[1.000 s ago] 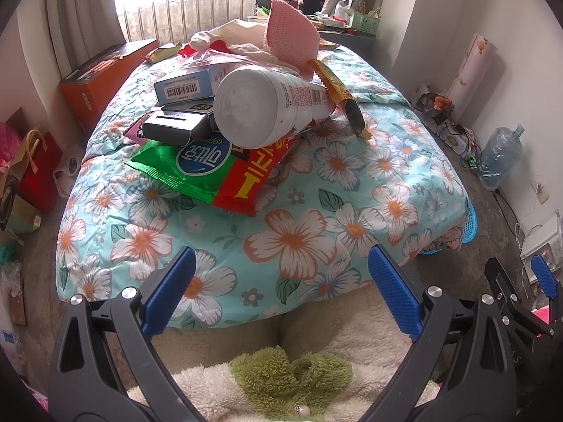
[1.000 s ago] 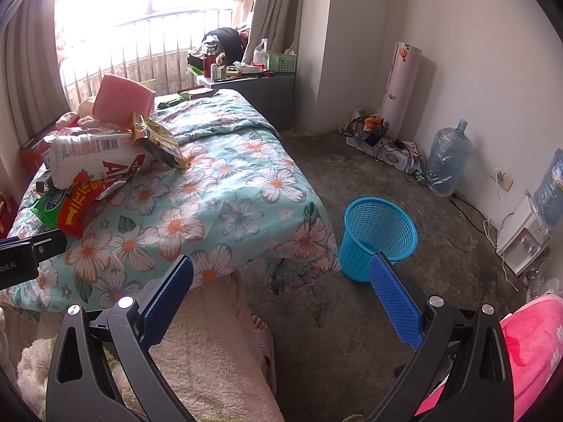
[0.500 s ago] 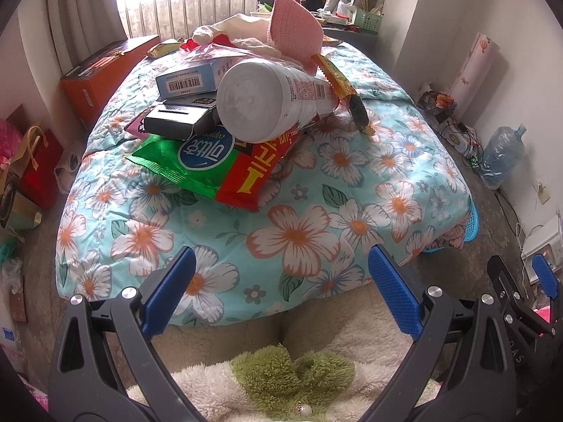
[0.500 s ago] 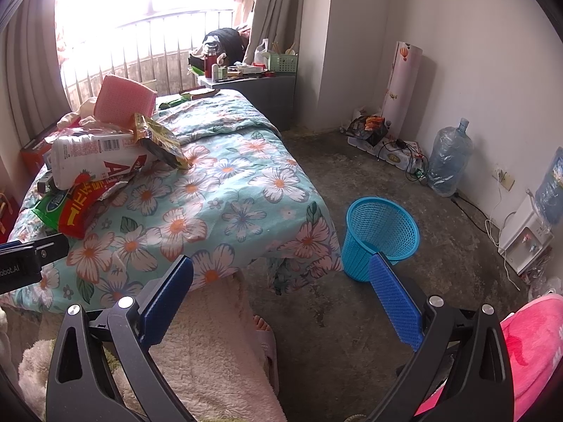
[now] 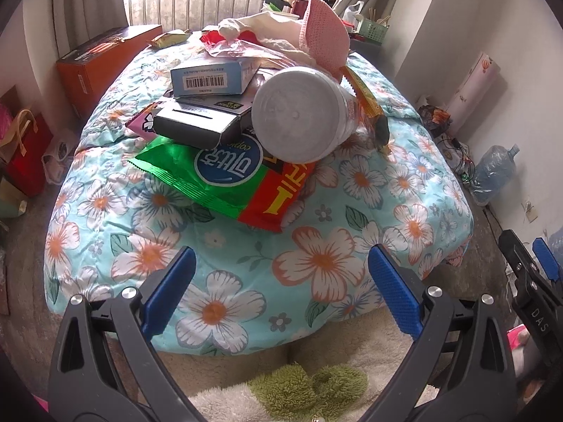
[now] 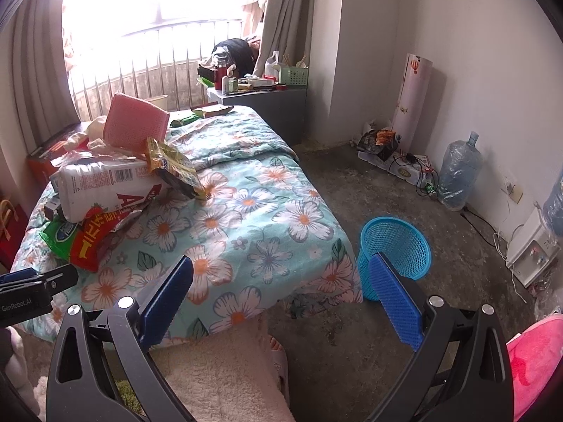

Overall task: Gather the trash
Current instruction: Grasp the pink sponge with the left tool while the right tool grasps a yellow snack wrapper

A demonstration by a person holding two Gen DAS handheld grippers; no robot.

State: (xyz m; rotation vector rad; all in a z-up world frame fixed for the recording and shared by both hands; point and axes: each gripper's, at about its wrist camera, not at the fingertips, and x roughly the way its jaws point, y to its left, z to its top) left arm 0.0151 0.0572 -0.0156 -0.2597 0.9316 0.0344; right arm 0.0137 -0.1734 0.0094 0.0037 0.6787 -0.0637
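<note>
Crinkly foil bag point(image 5: 225, 176) under bottle point(image 5: 299, 112) on bed point(image 5: 352, 211): light, slippery, pinch its near edge. Left gripper point(image 5: 278, 292) wide, empty. Right gripper point(image 6: 281, 299) wide, empty; basket point(image 6: 396, 246) right of bed

Trash pile point(image 5: 246, 112) sits on the bed point(image 5: 316, 267), toward its left side and far half. Bottom layer: snack bag point(image 5: 218, 179), flat on the quilt. On it, two boxes point(image 5: 211, 102) stacked at left, bottle point(image 5: 299, 119) lying on its side at right, base toward the foot end. Sponge point(image 6: 135, 125) leans behind the bottle. Wrapper point(image 6: 176, 168) slopes off the bottle's right side onto the quilt. Basket point(image 6: 396, 253) stands on the floor just beside the bed's right foot corner.
</note>
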